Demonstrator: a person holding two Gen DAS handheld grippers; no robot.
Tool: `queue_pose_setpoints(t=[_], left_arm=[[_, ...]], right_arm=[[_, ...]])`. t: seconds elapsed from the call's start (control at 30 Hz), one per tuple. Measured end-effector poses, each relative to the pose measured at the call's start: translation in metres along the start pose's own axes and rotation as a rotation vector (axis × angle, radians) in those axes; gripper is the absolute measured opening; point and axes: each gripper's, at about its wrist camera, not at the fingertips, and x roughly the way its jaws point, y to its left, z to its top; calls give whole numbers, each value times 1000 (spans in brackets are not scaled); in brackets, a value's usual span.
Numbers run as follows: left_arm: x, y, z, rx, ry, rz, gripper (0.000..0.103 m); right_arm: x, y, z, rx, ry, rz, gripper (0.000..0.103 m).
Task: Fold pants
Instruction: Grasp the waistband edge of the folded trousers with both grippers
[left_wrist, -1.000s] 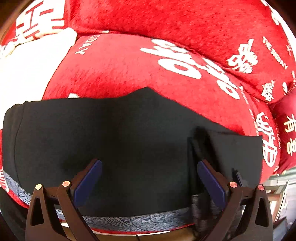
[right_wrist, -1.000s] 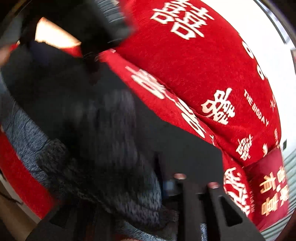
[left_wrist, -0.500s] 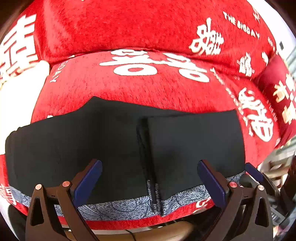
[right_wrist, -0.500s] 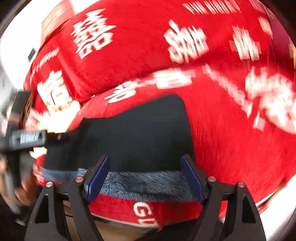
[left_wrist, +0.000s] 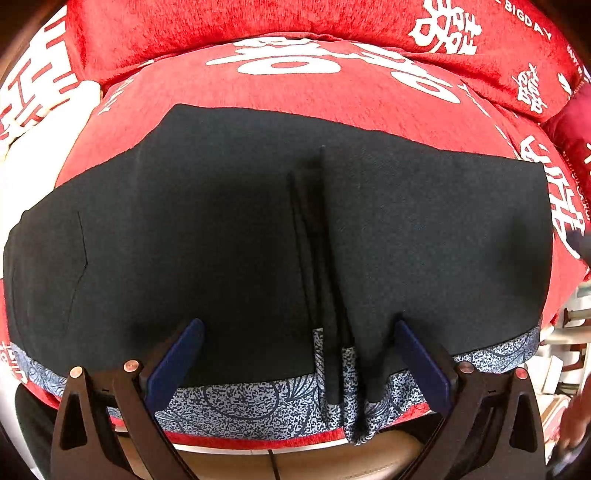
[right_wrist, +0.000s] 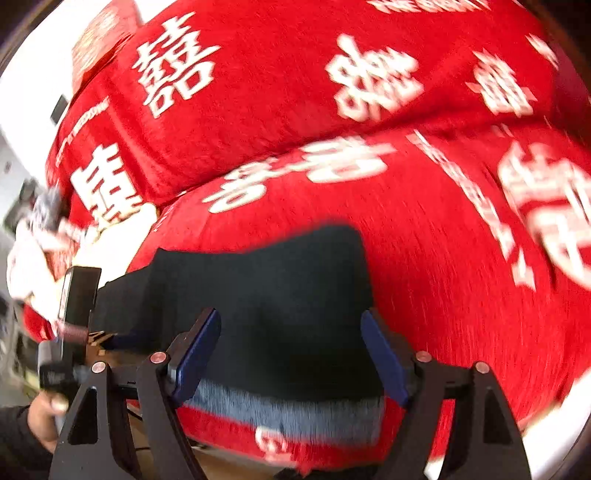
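The black pants (left_wrist: 221, 229) lie flat on a red sofa seat (left_wrist: 332, 92), with a folded-over layer on the right half (left_wrist: 436, 236) and a blue patterned strip (left_wrist: 251, 402) along the near edge. My left gripper (left_wrist: 295, 354) is open and empty, just above the near edge at the fold line. My right gripper (right_wrist: 291, 354) is open and empty over the right end of the pants (right_wrist: 288, 288). The left gripper's body (right_wrist: 74, 317) shows at the left in the right wrist view, which is blurred.
The sofa's backrest (right_wrist: 277, 74) with white characters rises behind the seat. A white cushion area (left_wrist: 37, 140) lies to the left. A dark red pillow (left_wrist: 572, 133) sits at the far right. The sofa's tan front edge (left_wrist: 295, 458) runs below the pants.
The right gripper let go of the pants leg after laying it over, opened and swung back to face the sofa. The left gripper shifted, now centred on the fold.
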Motion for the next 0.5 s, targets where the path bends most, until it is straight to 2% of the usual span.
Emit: queue_pose_setpoints(t=[0.07, 0.13, 0.2, 0.3, 0.4, 0.5], left_arm=[[-1, 3, -5, 4, -2, -5, 103], [-1, 4, -6, 2, -4, -11, 103], [0, 4, -7, 5, -9, -12, 103], [1, 5, -7, 10, -15, -12, 103], [-6, 10, -5, -9, 2, -32, 103], [-21, 23, -8, -36, -40, -56, 103]], right_arm=[[24, 4, 14, -29, 63, 5, 82], [46, 1, 21, -47, 99, -34, 82], [63, -7, 25, -15, 141, -32, 82], [68, -7, 26, 8, 143, -23, 86], [57, 6, 21, -45, 138, -97, 86], [33, 24, 1, -114, 75, -232, 86]])
